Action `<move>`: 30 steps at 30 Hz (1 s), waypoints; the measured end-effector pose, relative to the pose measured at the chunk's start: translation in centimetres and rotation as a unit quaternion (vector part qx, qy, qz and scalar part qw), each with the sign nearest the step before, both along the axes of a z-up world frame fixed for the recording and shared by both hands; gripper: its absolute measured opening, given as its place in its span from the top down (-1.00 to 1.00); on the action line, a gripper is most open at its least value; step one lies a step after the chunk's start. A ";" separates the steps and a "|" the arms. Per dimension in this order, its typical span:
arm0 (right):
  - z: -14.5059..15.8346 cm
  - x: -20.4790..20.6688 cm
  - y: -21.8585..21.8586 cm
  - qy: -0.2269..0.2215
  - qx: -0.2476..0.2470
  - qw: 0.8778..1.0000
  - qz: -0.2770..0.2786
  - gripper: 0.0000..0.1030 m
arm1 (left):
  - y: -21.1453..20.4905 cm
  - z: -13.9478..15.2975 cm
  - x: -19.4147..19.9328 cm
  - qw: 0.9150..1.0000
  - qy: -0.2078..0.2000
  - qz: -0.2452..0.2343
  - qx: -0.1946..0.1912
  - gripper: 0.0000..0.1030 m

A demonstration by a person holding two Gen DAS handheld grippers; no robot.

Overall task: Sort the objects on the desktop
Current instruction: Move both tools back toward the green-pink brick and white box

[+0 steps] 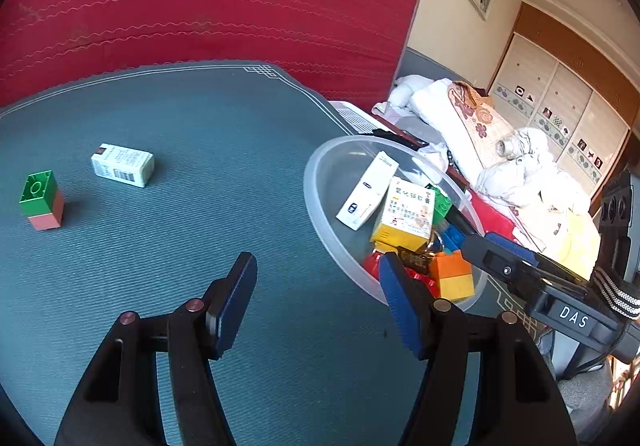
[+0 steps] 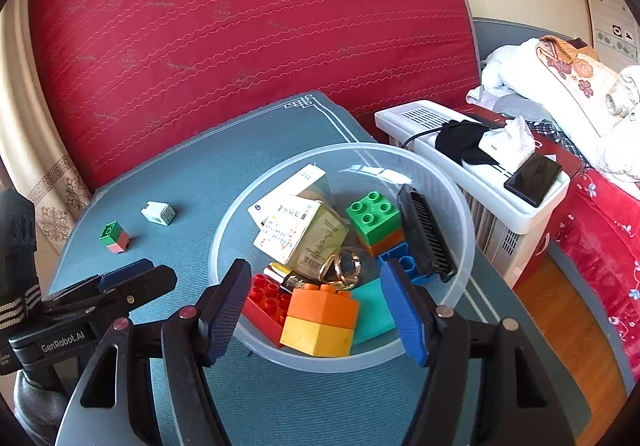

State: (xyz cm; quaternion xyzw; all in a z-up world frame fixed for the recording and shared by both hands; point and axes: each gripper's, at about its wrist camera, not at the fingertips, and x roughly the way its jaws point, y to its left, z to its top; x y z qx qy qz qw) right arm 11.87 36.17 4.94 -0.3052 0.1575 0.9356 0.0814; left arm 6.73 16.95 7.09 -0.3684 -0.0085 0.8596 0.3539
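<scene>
Bowl (image 2: 460, 246) of blocks lies under right gripper (image 2: 316, 310) — both jaws parted, empty.

Bright daylight throughout, strongest from the right, washing out the white bedding (image 1: 532, 150) and wardrobe doors (image 1: 560, 102). Soft short shadows to the right of the green-and-pink block (image 1: 42, 200) and the small white box (image 1: 122, 165) on the teal table mat (image 1: 200, 134). Glare patches on the far rim of the clear plastic bowl (image 2: 360, 170). Strong fisheye bending, black vignette in every corner. Sharp centre, slight softness toward the edges.
</scene>
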 end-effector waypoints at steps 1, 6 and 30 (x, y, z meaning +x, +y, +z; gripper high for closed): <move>-0.1 -0.2 -0.4 -0.001 0.000 1.000 0.004 -0.39 | -0.5 0.0 -0.2 1.000 0.001 0.005 -0.001 -0.30; 0.2 -1.0 -2.4 0.002 0.000 1.000 0.025 -0.39 | -3.0 0.0 -1.2 0.999 0.002 0.034 -0.006 -0.30; 0.4 -5.8 -10.7 -0.002 0.009 0.992 0.129 -0.41 | -13.6 -0.6 -6.8 0.985 0.001 0.168 -0.032 -0.30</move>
